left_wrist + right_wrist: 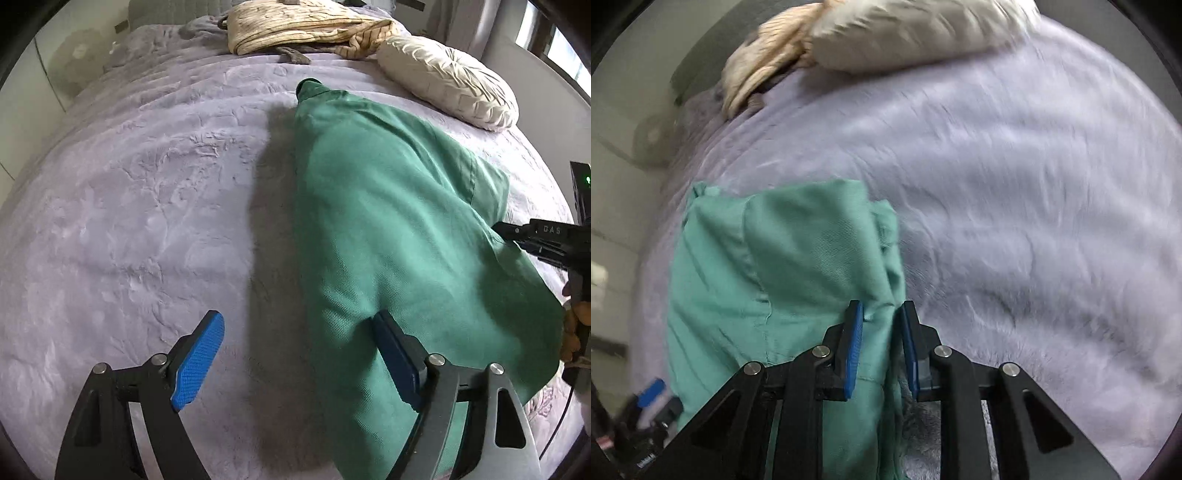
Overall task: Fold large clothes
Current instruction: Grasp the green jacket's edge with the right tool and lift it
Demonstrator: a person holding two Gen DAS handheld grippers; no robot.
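A large green garment [388, 221] lies lengthwise on the lilac bedspread [147, 184], humped up and casting a shadow to its left. My left gripper [299, 360] stands open wide at the garment's near end. One blue pad is over bare bedspread, the other rests against the cloth's edge. In the right wrist view a bunched fold of the green garment [783, 258] fills the narrow gap of my right gripper [882, 347], with both pads against it. The right gripper's black body [543, 236] shows at the garment's right edge.
A cream round cushion [447, 85] lies at the far right of the bed. A beige striped cloth [303, 26] and a grey one are heaped at the head. A white wall is on the left. A hand [572, 325] is at the right edge.
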